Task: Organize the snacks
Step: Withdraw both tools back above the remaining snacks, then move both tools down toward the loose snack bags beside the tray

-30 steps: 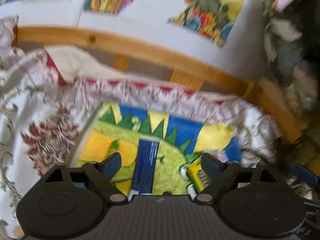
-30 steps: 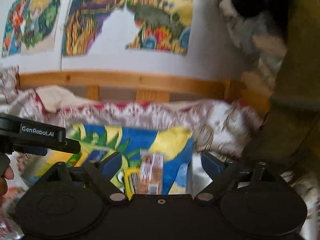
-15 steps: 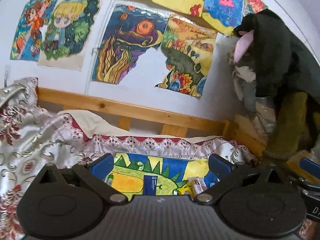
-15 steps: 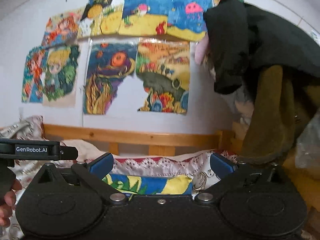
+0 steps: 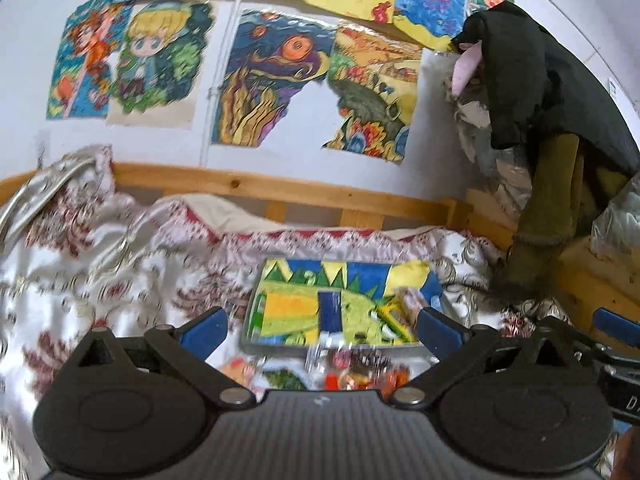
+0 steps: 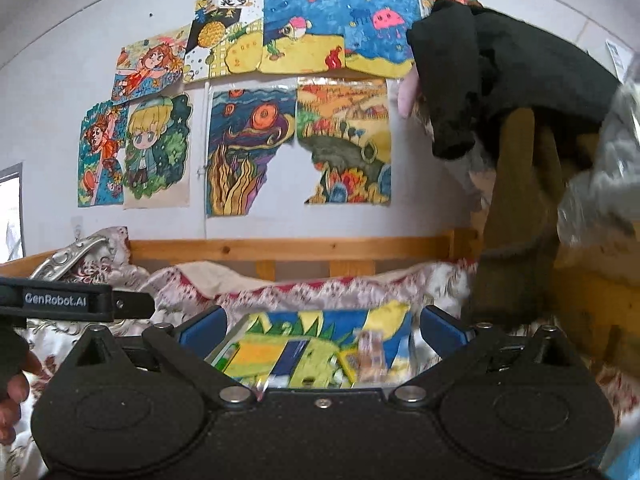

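Showing both tools above a bed: the left hand-held gripper [image 5: 322,330] has its 2 blue-tipped fingers [image 5: 202,330] spread wide with nothing between them, and the right hand-held gripper [image 6: 320,330] is likewise spread and holds nothing. A dinosaur-print tray [image 5: 288,304], painted green, yellow and blue, lies flat on the patterned bedspread [image 5: 100,280] at 12 o'clock from both tools. On the tray, a dark blue snack packet [image 5: 329,310] rests near its centre, and a yellow snack packet [image 5: 394,314] lies toward 3 o'clock of it; motion blur hides their labels. A loose pile of snacks [image 5: 352,372], red and orange in part, sits on the bedspread at 6 o'clock from the tray, just beyond the left tool's body; single items cannot be told apart. In the right wrist view the tray [image 6: 384,320] appears between the blue fingertips [image 6: 442,330], with the dark blue packet [image 6: 290,356] and a pale orange packet [image 6: 370,352] on it. The left tool's arm, marked GenRobot.AI, enters that view at 9 o'clock. A wooden bed rail [image 6: 288,246] runs behind the bedspread. Children's drawings [image 6: 248,152] cover the wall, and dark clothing [image 6: 500,76] hangs at 2 o'clock.
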{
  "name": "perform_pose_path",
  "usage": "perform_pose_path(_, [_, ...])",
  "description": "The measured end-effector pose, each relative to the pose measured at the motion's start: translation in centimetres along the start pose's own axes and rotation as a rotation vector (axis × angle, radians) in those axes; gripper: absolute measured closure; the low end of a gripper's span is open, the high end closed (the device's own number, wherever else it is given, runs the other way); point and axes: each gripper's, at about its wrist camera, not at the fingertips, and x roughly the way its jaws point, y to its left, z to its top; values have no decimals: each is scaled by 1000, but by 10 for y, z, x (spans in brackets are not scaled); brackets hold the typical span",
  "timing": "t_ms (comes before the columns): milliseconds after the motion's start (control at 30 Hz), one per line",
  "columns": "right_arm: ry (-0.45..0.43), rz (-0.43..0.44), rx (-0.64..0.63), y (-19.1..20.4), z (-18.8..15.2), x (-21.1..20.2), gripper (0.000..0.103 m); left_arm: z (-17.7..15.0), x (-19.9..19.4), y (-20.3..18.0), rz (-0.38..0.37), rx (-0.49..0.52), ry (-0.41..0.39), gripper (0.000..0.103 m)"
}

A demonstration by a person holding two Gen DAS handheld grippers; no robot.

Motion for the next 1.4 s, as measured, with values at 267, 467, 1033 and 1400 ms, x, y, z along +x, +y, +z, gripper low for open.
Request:
perform_pose_path(267, [77, -12, -1, 6, -36, -18, 1, -41, -20, 10, 48, 53, 35, 0])
perform_pose_path(467, [132, -25, -18, 7, -59, -25, 1, -66, -23, 13, 59, 75, 111, 0])
perform_pose_path(1033, [282, -29, 23, 3, -93, -10, 1, -92, -7, 14, 83, 98, 225, 0])
perform_pose_path(1400, [338, -24, 28, 3, -105, 0, 1, -102, 5, 13, 76, 116, 271, 0])
